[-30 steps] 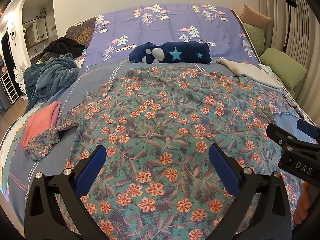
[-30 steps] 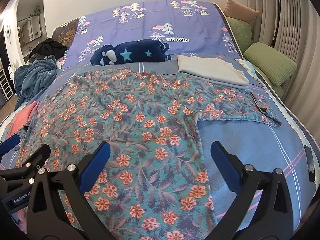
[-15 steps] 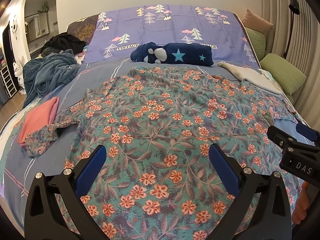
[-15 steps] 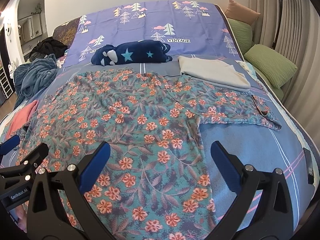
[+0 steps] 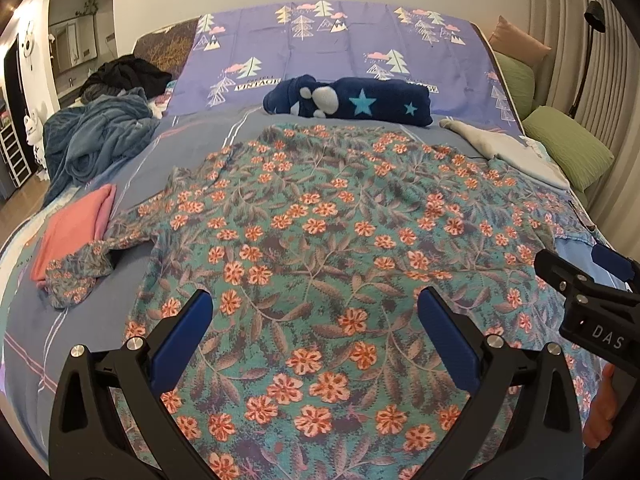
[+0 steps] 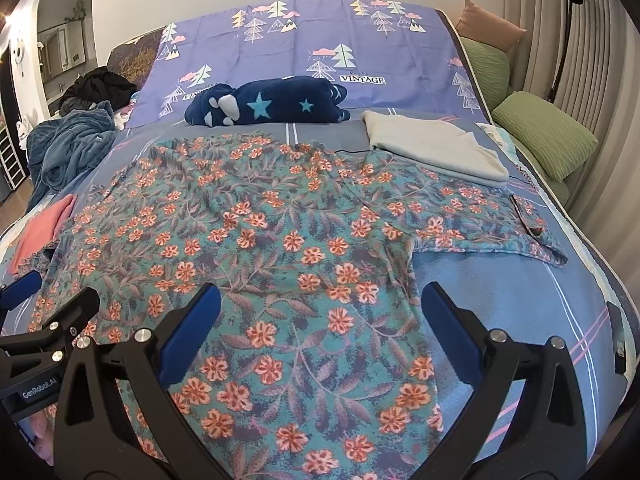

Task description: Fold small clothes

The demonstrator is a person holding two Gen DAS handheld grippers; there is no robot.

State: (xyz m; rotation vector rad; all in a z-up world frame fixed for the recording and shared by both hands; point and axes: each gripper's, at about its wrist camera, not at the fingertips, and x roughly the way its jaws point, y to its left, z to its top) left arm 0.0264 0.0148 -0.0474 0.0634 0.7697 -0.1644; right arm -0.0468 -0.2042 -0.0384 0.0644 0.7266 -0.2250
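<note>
My left gripper [image 5: 314,332] hangs over the near end of the floral top [image 5: 320,240], its blue-padded jaws spread wide with nothing between them but the print below. My right gripper [image 6: 320,324] does the same over the top's near right edge, jaws just as wide and empty. Each tool shows at the edge of the other's view, side by side and apart.

The floral top lies spread flat on the bed [image 6: 500,300], teal with orange flowers, and I place everything else from it. Its right sleeve [image 6: 480,220] stretches out flat to the right, reaching toward the bed's right edge. Its left sleeve [image 5: 80,276] is bunched at the cuff, and that crumpled end lies on the corner of a folded pink garment [image 5: 68,232] just left of the top. Beyond the top's far hem lies a dark blue plush roll with stars [image 6: 272,104], set against the purple tree-print cover [image 6: 320,40] propped at the head of the bed. At the top's far right corner sits a folded pale grey cloth [image 6: 432,152]; the top's shoulder looks to touch its near edge. Farther right, off the mattress, are green cushions [image 6: 544,132]. Far left of the top a rumpled blue blanket [image 5: 96,136] is heaped, with a dark pile of clothes [image 5: 124,76] behind it.

No bin, basket or box shows in either view; everything lies loose on the bed.
</note>
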